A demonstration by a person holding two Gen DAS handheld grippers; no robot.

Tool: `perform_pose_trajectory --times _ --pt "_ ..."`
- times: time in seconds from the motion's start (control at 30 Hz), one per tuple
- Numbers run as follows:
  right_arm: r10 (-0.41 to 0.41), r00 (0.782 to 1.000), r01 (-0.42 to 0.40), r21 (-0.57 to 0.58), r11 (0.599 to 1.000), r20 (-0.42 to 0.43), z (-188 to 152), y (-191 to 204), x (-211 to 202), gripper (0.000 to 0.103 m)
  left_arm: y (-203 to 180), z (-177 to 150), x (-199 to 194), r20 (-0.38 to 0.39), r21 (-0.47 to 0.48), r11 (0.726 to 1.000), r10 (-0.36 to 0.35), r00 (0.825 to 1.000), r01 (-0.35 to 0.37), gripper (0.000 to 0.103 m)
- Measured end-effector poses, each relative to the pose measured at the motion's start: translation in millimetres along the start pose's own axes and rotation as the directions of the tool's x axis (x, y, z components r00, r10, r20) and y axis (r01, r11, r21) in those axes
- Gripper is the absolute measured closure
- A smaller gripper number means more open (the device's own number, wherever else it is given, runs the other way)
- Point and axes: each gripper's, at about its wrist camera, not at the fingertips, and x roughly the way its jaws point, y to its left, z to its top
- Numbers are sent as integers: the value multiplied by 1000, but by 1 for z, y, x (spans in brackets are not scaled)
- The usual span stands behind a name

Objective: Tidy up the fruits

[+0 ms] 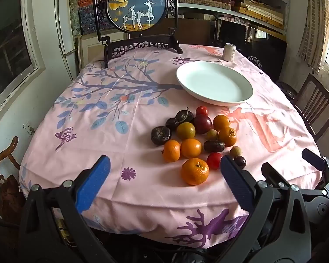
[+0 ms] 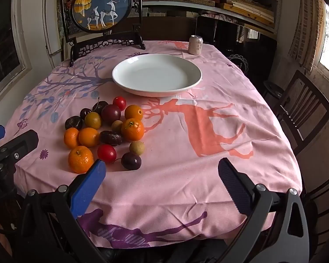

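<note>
both claws are released and hold nothing: my left claw (image 1: 164, 171) and right claw (image 2: 162, 175) hang over the near table edge. fruits (image 1: 197, 135) lie loose in a cluster on the pink cloth (image 1: 120, 186), none yet on the white plate (image 1: 215, 83), which sits at about 1 o'clock from them in the left view. nearest is a mandarin (image 1: 195, 171), at my left claw's 1 o'clock. i judge it light, soft-skinned and apt to roll, so i'd take it across its middle with a gentle squeeze. cherry tomatoes (image 2: 106, 153) look slick and easily burst. a can (image 2: 195, 45) stands beyond the plate.
</note>
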Motion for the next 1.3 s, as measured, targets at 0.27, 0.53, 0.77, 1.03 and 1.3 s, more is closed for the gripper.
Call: perform_pose_trajectory --times 0.27,0.53,0.77,1.03,1.3 --pt "-4 1000 4 -2 1000 -3 0 1 0 1 0 0 0 5 3 1000 6 1000 -6 2" --pt "-3 1000 3 -2 1000 -2 0 2 -1 1 0 0 0 2 4 1000 6 1000 -6 2" --pt "1 1000 -1 -2 1000 -3 -1 2 -1 1 0 0 0 -1 0 1000 3 1000 -3 2" --pt "2 1000 -2 -2 1000 -2 -2 3 -2 1 0 0 0 -4 1 1000 3 1000 -3 2" --pt "2 1000 -2 -1 1000 -2 -2 3 -2 1 0 0 0 -6 1 1000 2 1000 -2 2"
